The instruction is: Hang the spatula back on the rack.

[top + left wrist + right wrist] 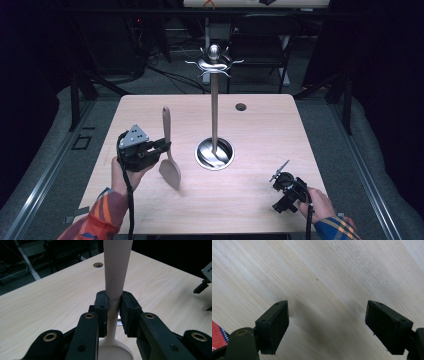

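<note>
High view: left gripper [161,148] pinches a wooden spatula [168,152] at the thin neck between blade and handle, handle pointing up, blade hanging down at a slight tilt, just above the worktop [260,130] on its left half. A metal stand [214,107] with hooks at the top sits mid-worktop, just right of the spatula; its round base [214,153] is shiny. Right gripper [287,186] rests near the front right corner, well apart from everything. Judgement: spatula looks light, stiff, solid wood, not fragile; smooth finish, so it could pivot in the pads if held at one narrow point. The neck grip is fair for control, since the weight sits low in the blade; a hold further up the handle would swing more. If it's meant for a hook, I can't see a hole in the handle end. Left gripper view: pads [102,305] pressed against the spatula [117,267] neck from both sides, handle widening upward, blade edge below at the frame bottom; a cable hole [98,264] in the worktop [50,300] behind. Right gripper view: jaws spread wide, nothing between them, bare worktop [324,272] underneath; a red scrap [217,338] at the left edge, too small to identify. No brands, labels or readable writing in any view.
</note>
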The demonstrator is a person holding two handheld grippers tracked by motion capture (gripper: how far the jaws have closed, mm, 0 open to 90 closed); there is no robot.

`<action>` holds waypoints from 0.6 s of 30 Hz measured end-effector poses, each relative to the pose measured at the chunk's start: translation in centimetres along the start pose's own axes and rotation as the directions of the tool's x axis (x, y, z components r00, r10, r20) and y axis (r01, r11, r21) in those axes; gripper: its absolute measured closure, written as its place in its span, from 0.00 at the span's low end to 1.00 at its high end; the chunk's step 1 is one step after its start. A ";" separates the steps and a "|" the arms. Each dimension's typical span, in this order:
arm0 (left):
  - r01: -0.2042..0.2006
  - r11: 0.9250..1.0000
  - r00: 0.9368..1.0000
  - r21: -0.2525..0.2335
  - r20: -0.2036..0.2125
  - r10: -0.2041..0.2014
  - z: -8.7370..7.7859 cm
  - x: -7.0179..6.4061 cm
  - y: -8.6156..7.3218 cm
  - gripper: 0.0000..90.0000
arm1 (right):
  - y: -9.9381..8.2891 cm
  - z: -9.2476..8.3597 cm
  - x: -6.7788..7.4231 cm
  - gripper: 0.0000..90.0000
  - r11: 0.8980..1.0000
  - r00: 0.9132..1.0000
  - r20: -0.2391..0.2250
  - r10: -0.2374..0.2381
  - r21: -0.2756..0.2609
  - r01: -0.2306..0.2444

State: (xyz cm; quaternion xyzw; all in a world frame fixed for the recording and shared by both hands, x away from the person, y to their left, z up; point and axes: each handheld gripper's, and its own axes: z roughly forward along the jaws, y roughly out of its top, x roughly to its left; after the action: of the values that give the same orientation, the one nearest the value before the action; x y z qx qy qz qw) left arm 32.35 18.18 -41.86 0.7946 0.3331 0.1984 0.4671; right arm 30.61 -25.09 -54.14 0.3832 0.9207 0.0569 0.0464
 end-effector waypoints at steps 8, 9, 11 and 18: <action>-0.020 1.000 1.000 -0.018 0.017 0.020 0.9 -0.3 1.3 0.86 | 0.1 0.0 0.0 0.21 1.000 1.000 0.001 -0.006 0.010 0.006; -0.024 1.000 0.999 -0.016 0.021 0.024 1.1 -0.3 1.5 0.86 | 0.1 0.0 -0.1 0.21 1.000 1.000 0.000 -0.004 0.009 0.004; -0.025 0.999 0.999 -0.022 0.024 0.025 1.3 -0.4 1.6 0.86 | 0.1 0.0 -0.1 0.21 1.000 1.000 0.006 -0.006 0.010 0.006; -0.031 0.999 0.999 -0.023 0.025 0.031 1.4 -0.6 2.0 0.86 | 0.1 -0.1 -0.1 0.21 1.000 1.000 0.008 -0.005 0.000 0.005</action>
State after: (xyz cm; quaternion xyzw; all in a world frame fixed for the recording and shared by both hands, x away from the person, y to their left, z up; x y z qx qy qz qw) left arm 33.50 16.21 -40.85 0.7970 0.3125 0.1992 0.4769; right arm 30.74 -25.05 -54.02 0.3813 0.9214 0.0552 0.0502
